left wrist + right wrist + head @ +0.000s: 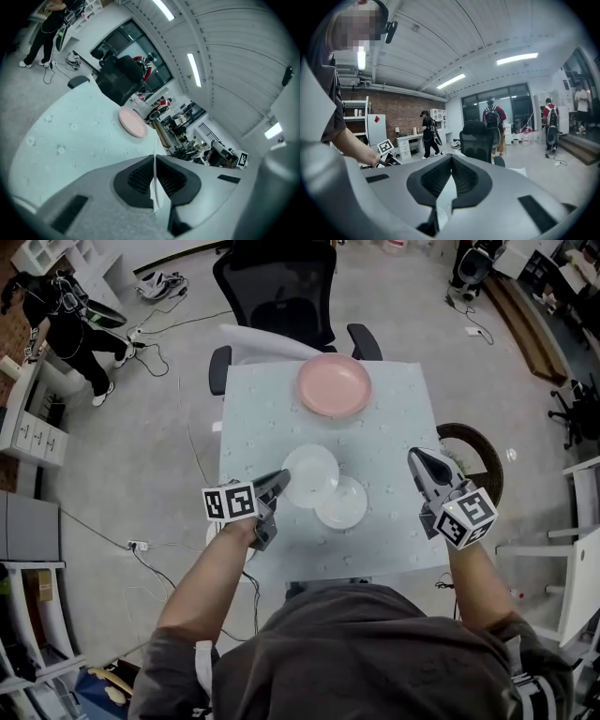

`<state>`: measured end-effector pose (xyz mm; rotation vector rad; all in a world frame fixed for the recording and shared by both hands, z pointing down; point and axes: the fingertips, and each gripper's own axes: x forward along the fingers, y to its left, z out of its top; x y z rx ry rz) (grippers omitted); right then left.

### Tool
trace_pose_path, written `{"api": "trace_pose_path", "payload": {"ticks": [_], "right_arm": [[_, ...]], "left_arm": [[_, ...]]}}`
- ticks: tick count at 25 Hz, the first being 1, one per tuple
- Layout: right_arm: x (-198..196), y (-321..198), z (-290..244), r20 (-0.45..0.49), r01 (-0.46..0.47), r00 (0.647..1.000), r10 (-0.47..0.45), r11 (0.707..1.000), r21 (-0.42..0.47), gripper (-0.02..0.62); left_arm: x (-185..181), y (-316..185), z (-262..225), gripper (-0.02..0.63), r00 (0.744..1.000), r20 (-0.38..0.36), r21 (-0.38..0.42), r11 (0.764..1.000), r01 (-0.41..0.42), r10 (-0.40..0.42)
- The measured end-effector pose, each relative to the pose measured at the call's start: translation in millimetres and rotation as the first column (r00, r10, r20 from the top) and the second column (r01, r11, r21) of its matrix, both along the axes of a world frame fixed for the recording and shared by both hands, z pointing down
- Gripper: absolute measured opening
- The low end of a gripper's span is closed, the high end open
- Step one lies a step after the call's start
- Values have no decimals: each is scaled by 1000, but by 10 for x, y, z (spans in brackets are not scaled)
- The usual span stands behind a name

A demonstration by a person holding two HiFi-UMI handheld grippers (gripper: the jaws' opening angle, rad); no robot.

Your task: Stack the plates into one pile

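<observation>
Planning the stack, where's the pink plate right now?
Head view: the pink plate lies on the table, far side, right of centre, just before the black chair.
</observation>
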<state>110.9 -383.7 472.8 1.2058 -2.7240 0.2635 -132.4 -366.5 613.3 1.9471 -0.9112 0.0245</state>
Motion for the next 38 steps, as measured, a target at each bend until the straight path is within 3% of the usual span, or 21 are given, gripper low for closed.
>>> {"api": "trace_pose_path", "payload": {"ticks": [7,15,18,22,27,30,38], "right_arm": [[425,5,87,15,11,1000,-11,1000,-14,-6],[699,53,227,17,20,1000,-20,999,-44,-6],[769,83,262,20,17,1000,-16,999,-51,-6],[809,140,302,22,19,1000,-18,998,-60,-6],[818,234,320,21,19,1000,-17,998,-62,-6],[820,294,320,17,18,1000,-17,998,-61,-6],[739,411,188,19,9,1000,-8,999,-40,-6]], "left_arm": [[624,250,412,15,1000,24,-87,996,-10,13],[797,366,938,17,991,137,-142,990,24,-4],[773,405,1084,31,961,278,-126,991,38,-1],[758,453,1229,60,892,451,-88,996,28,14],[863,513,1316,82,825,560,-48,997,-55,72],[878,518,1297,123,830,554,-31,998,-53,62],[793,650,1015,126,880,475,16,1000,-26,15]]}}
